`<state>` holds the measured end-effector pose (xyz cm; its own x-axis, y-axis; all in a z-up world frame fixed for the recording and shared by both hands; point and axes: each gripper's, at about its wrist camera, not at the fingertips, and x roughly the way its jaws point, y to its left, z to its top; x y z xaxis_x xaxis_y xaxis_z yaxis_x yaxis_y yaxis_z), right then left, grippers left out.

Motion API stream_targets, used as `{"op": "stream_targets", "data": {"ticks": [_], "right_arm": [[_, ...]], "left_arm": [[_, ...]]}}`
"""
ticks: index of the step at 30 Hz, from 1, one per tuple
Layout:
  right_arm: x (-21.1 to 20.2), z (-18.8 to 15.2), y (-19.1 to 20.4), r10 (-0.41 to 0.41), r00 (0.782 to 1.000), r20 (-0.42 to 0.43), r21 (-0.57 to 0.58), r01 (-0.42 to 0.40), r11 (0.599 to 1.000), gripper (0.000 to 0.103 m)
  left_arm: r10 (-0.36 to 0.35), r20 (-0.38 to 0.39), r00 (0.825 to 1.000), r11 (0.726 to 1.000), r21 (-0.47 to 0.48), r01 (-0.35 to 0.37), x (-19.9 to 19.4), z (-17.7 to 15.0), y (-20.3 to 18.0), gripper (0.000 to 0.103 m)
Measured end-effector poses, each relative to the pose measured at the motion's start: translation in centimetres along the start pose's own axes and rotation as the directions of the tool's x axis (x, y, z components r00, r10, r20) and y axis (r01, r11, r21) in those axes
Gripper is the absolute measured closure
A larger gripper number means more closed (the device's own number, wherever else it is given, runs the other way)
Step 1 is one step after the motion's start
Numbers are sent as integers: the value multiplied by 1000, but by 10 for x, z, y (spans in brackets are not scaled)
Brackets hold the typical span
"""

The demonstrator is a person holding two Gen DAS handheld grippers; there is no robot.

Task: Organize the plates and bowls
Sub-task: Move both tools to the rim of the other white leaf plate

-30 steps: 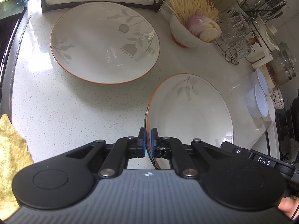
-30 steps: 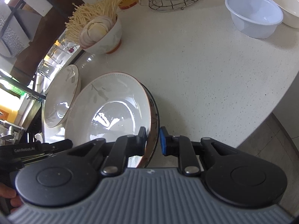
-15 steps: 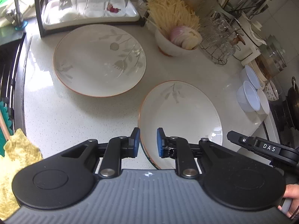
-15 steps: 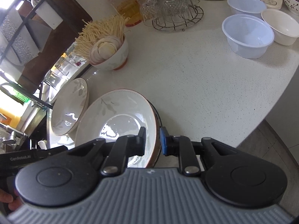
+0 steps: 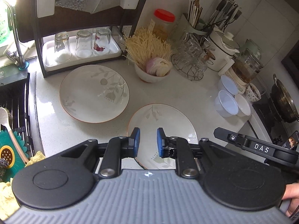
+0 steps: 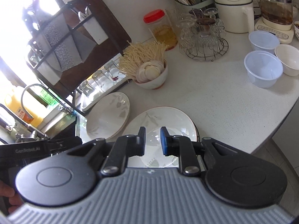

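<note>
Two white plates with a grey leaf pattern lie flat on the speckled counter. The near plate (image 5: 162, 117) (image 6: 168, 117) sits just below both grippers; the far plate (image 5: 93, 93) (image 6: 108, 117) lies to its left by the glass rack. My left gripper (image 5: 148, 142) hovers above the near plate's left rim, slightly open, with nothing between its blue pads. My right gripper (image 6: 153, 141) hovers over the same plate, its pads a little apart and clear of the rim. Several small bowls (image 5: 226, 102) (image 6: 263, 69) stand at the right.
A bowl of noodles and sliced onion (image 5: 151, 72) (image 6: 151, 74) stands behind the plates. A wire rack of glasses (image 5: 188, 63), jars and a kettle line the back wall. A sink (image 5: 13, 100) lies left, a wok (image 5: 286, 102) right. The counter's curved edge (image 6: 276, 130) runs near right.
Both grippers have risen and drawn back from the near plate. The left jaws opened off its rim, the right pads came off its rim, and the plate now lies flat on the counter.
</note>
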<state>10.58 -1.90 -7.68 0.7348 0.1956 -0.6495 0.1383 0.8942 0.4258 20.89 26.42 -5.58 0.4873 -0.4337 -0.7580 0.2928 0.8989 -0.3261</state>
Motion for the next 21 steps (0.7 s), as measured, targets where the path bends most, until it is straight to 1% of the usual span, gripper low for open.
{"op": "stream_targets", "data": {"ticks": [5, 8, 10, 12, 16, 21], "right_arm": [[-16, -6, 27, 14, 999, 34, -25, -13, 1000, 82], [-22, -12, 41, 21, 998, 57, -26, -20, 999, 82], [-23, -17, 51, 29, 997, 66, -30, -27, 999, 82], [-23, -21, 59, 33, 997, 68, -31, -31, 999, 82], [-20, -30, 72, 43, 998, 51, -44, -41, 998, 82], [-11, -36, 80, 46, 999, 8, -68, -45, 997, 82]], "left_arm": [[9, 37, 999, 999, 36, -11, -28, -6, 7, 79], [7, 46, 999, 999, 48, -9, -42, -10, 15, 78], [22, 52, 998, 997, 69, -26, -49, -14, 19, 74], [22, 46, 999, 997, 71, -26, -54, -18, 25, 73], [30, 29, 999, 997, 65, -32, -58, -24, 37, 73], [45, 6, 999, 998, 37, -45, -55, -29, 45, 70]]}}
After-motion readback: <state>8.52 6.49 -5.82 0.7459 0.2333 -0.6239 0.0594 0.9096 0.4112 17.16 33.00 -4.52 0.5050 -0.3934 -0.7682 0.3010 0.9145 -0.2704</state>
